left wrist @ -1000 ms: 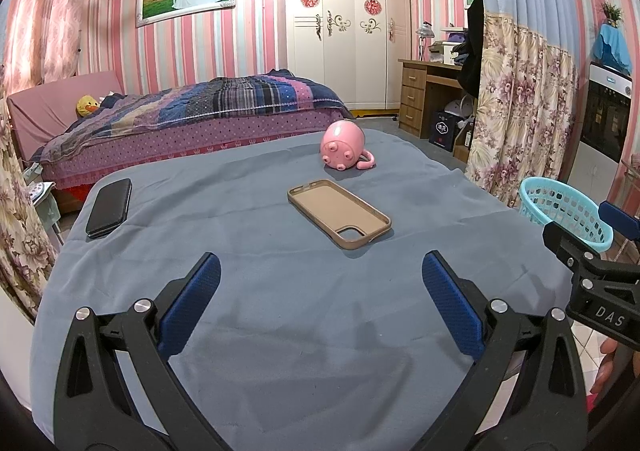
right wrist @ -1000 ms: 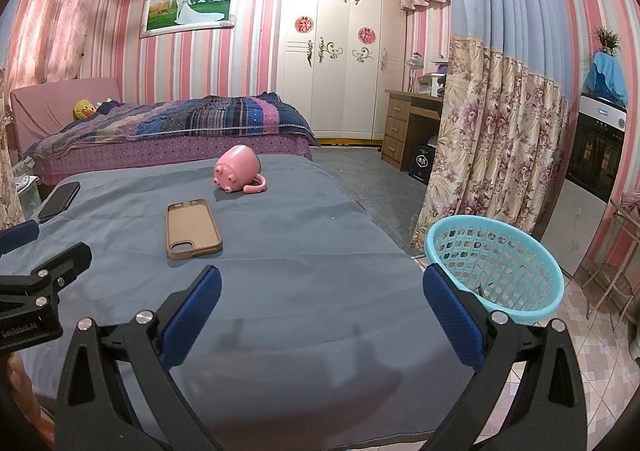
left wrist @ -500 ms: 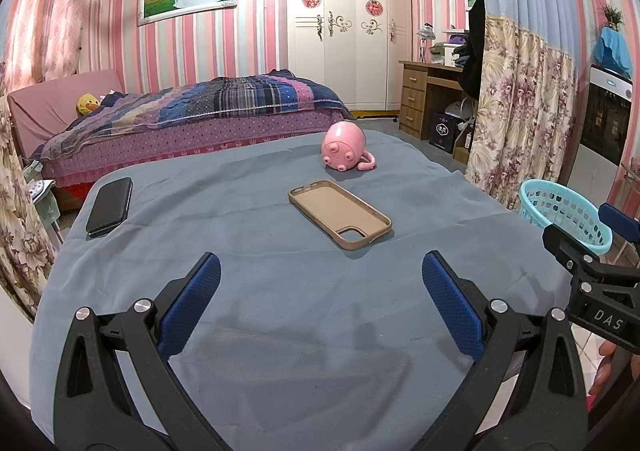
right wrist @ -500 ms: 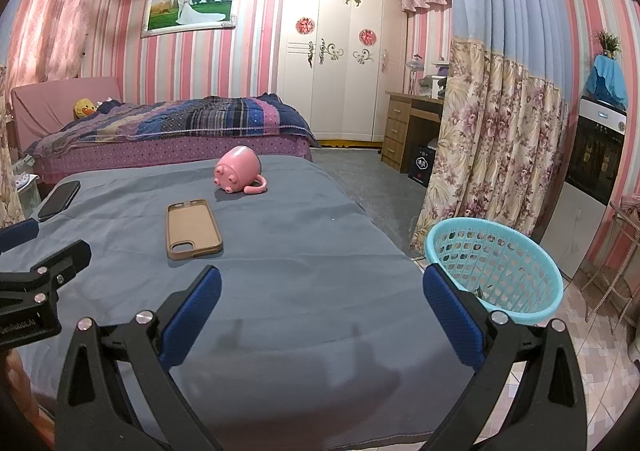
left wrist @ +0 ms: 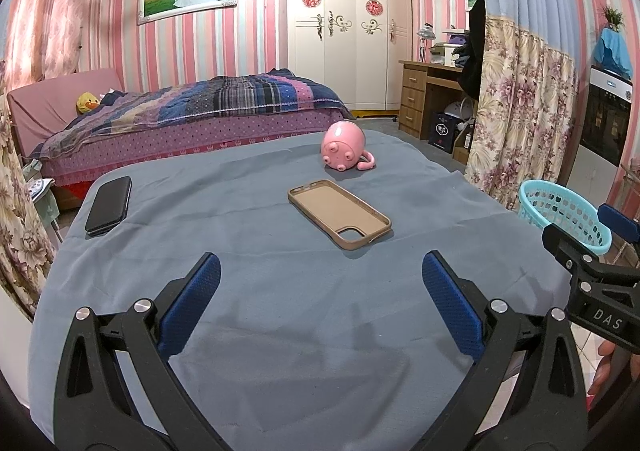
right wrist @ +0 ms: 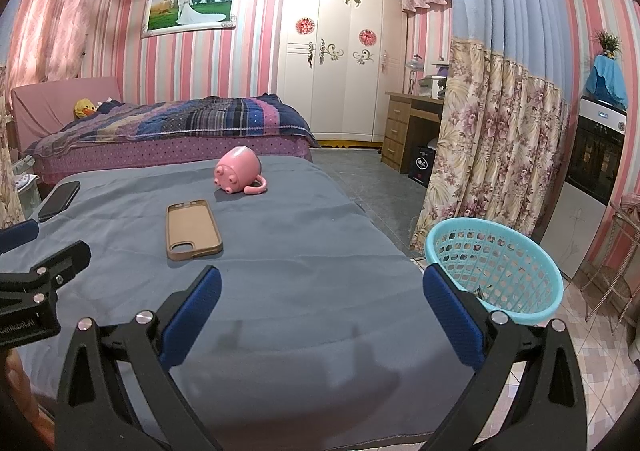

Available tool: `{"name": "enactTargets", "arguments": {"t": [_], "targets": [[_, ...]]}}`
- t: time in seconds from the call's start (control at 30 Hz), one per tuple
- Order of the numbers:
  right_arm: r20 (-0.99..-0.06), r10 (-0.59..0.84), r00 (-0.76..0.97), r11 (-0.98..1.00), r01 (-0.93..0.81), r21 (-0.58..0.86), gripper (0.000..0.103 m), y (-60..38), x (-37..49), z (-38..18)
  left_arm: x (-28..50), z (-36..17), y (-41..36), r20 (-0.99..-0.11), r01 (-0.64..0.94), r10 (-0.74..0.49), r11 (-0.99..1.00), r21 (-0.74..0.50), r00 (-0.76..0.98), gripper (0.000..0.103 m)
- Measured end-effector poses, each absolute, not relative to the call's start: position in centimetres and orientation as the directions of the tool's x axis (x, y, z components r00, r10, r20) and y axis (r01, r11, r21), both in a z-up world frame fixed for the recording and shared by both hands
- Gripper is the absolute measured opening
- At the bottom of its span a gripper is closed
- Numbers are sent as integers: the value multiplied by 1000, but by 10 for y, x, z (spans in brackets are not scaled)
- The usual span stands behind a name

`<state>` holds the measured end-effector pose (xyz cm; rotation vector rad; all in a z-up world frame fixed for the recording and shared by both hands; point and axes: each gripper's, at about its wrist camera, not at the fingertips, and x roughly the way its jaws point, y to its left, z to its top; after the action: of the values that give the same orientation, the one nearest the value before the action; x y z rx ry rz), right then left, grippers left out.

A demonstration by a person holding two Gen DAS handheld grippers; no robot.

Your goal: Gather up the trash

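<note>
Looking across the blue-grey cloth of the desk, I took the tan phone case as my landmark, lying flat and open side up near the middle. Well to its left, close to the desk's left edge, I saw a black phone lying flat. Nearer to me than the case, my left claw hovered low over bare cloth with its blue pads spread wide and nothing between them. Beyond the case and a little to its right, a pink pig-shaped mug lay tipped on its side, its curled handle resting on the cloth. Past the mug stood a bed under a striped blanket. Far right of the case, off the desk's right edge and down on the tiled floor, I had the turquoise basket standing upright; I could make out only a small dark scrap against its inner wall and could not tell what it was. My right claw hung near the desk's right front, between case and basket, likewise wide open and empty.
</note>
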<state>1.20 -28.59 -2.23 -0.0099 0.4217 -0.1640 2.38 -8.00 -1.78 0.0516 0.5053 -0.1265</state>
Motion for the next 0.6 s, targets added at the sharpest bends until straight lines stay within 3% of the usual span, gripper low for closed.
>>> {"name": "enactTargets", "arguments": {"t": [0.6], "targets": [[-409, -158, 899, 987, 153, -46, 99, -286, 12, -23, 24, -18, -79, -486, 134, -108, 991, 19, 867, 98]]}}
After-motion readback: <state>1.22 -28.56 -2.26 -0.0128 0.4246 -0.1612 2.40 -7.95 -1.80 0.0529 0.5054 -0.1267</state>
